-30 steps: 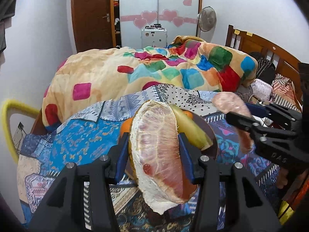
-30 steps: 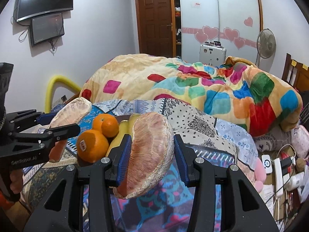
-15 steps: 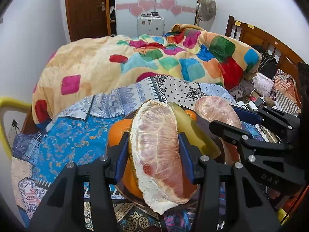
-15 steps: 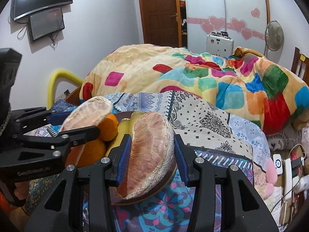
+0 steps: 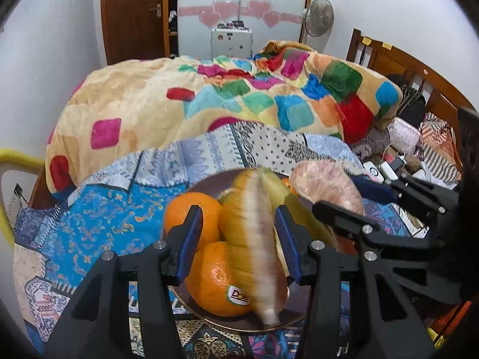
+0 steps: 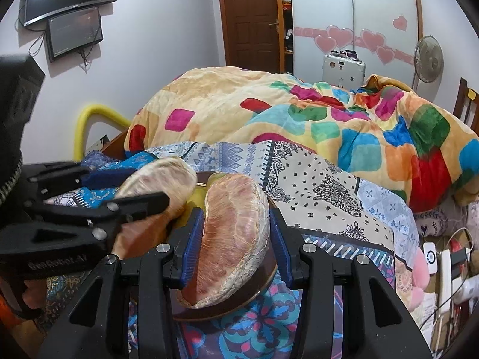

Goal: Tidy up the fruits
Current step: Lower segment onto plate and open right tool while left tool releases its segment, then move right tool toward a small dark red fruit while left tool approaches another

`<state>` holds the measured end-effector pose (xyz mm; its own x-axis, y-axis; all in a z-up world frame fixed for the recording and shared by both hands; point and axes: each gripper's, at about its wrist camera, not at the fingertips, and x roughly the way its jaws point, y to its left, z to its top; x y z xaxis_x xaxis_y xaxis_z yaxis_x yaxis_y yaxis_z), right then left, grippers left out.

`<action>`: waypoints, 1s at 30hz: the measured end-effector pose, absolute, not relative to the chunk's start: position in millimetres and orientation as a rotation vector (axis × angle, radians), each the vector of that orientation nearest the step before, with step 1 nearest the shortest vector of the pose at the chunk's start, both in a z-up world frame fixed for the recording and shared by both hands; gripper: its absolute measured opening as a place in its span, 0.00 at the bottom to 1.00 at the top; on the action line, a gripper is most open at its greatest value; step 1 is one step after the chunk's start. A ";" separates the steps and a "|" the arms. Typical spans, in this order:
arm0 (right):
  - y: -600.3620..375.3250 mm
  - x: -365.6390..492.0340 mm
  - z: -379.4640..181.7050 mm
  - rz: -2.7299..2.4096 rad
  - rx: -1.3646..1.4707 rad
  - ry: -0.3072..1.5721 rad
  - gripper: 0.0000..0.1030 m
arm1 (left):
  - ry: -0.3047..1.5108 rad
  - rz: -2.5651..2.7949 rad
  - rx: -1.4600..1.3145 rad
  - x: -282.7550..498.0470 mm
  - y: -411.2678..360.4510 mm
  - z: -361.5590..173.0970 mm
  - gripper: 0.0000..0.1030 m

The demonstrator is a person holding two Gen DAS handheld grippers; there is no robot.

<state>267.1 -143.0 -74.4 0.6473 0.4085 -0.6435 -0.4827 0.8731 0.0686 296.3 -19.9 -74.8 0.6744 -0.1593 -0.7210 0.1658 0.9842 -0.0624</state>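
Both pomelo wedges are hanging over the plate [image 5: 209,320], neither released yet. Left gripper [image 5: 236,239] jaws are gripping one wedge [image 5: 254,239] above two oranges [image 5: 215,278]; right gripper [image 6: 236,245] jaws are clamping the other wedge [image 6: 236,239]. Remaining, I'd say: setting both down beside the banana [image 5: 299,209].

The pomelo wedge [image 5: 254,239] in the left view is pretty smeared, so whether the pads actually press it is anyone's guess. It covers most of the plate [image 5: 206,185] and banana [image 5: 278,188]. The orange's sticker [image 5: 238,294] is half hidden.
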 end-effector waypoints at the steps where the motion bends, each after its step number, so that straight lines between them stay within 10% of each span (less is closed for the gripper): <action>1: -143.0 267.6 -74.4 0.510 -0.113 0.703 0.39 | 0.806 -0.179 0.006 295.7 -18.0 -72.3 0.48; 5: -138.8 267.2 -72.3 0.524 -0.125 0.704 0.17 | 0.788 -0.160 -0.007 291.3 -6.9 -66.2 0.48; 17: -133.1 263.7 -73.0 0.502 -0.158 0.709 0.17 | 0.792 -0.102 0.003 271.3 22.0 -72.9 0.48; 30: -156.6 201.8 -49.2 0.480 -0.181 0.650 0.45 | 0.785 -0.092 0.001 203.3 24.9 -62.0 0.55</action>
